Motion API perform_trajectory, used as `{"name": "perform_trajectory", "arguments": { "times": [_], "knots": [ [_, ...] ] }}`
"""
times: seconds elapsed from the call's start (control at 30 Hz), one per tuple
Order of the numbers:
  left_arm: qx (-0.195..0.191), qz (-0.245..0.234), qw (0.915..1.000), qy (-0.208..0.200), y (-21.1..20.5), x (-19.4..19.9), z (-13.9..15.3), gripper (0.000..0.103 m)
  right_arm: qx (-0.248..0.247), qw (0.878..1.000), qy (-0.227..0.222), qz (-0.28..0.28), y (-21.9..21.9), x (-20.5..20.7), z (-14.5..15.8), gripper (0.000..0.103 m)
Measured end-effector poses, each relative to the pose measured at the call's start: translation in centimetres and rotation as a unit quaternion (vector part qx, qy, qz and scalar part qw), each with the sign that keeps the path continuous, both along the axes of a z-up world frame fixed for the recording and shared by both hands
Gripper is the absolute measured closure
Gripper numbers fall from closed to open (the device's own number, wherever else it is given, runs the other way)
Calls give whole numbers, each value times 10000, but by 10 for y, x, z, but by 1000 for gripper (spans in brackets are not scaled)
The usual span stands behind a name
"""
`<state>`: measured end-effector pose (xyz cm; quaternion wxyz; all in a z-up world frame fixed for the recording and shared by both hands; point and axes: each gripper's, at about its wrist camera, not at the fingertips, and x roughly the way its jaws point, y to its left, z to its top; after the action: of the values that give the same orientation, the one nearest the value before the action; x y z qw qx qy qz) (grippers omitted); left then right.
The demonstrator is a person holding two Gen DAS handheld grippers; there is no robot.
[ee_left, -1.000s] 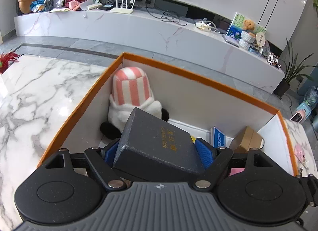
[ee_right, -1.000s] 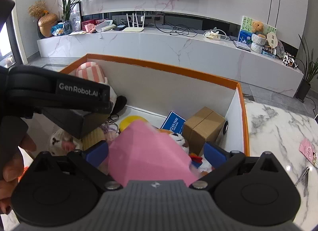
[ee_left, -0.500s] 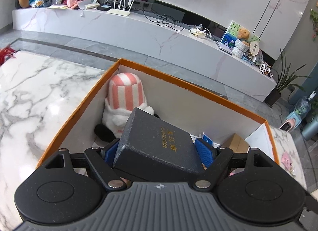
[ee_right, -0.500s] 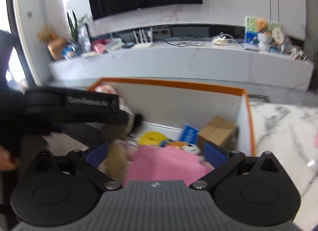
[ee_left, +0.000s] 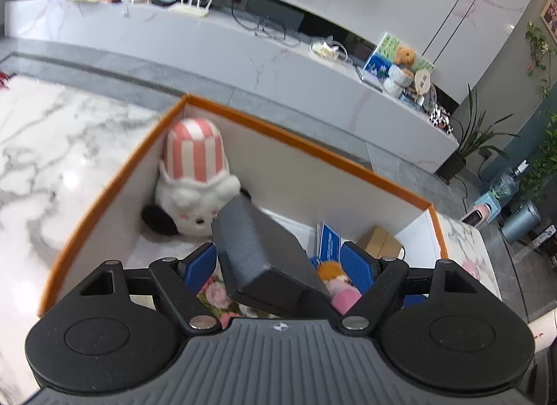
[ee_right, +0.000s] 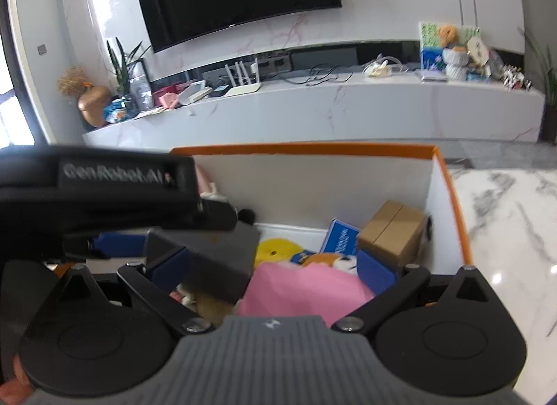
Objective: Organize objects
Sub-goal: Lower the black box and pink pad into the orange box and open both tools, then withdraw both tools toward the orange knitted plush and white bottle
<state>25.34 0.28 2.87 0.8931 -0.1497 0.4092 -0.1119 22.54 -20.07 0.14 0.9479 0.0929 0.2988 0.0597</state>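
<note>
Lowering gently suits this drop — left gripper (ee_left: 280, 262) fingers spread, dark box (ee_left: 261, 251) tipping into orange-rimmed bin (ee_left: 313, 147); right gripper (ee_right: 271, 265) fingers parted over pink item (ee_right: 306, 290).

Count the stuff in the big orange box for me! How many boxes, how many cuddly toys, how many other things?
Boxes: 3, the dark grey box, the brown cardboard box and the blue box.
Cuddly toys: 2, the pink-striped plush and the orange-haired doll.
Other: 2, the pink thing and the yellow thing.
Total: 7 that show.
</note>
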Motion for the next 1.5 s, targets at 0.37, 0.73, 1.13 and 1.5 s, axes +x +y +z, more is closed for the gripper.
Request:
{"name": "perform_trajectory", "arguments": {
  "times": [0.37, 0.73, 1.13, 1.5],
  "knots": [
    [138, 173, 9995, -223, 15, -18, 21, 10, -306, 9993, -78, 200, 4, -15, 10, 1],
    [658, 376, 9960, -466, 69, -73, 47, 10, -835, 9885, -553, 1136, 14, -79, 38, 1],
    [2168, -840, 9724, 190, 70, -94, -25, 10, -883, 9519, 37, 2933, 66, -133, 0, 1],
    [2097, -951, 9706, 706, 59, -67, -69, 13, -573, 9090, 267, 4120, 113, -108, -50, 1]
  ]
}}
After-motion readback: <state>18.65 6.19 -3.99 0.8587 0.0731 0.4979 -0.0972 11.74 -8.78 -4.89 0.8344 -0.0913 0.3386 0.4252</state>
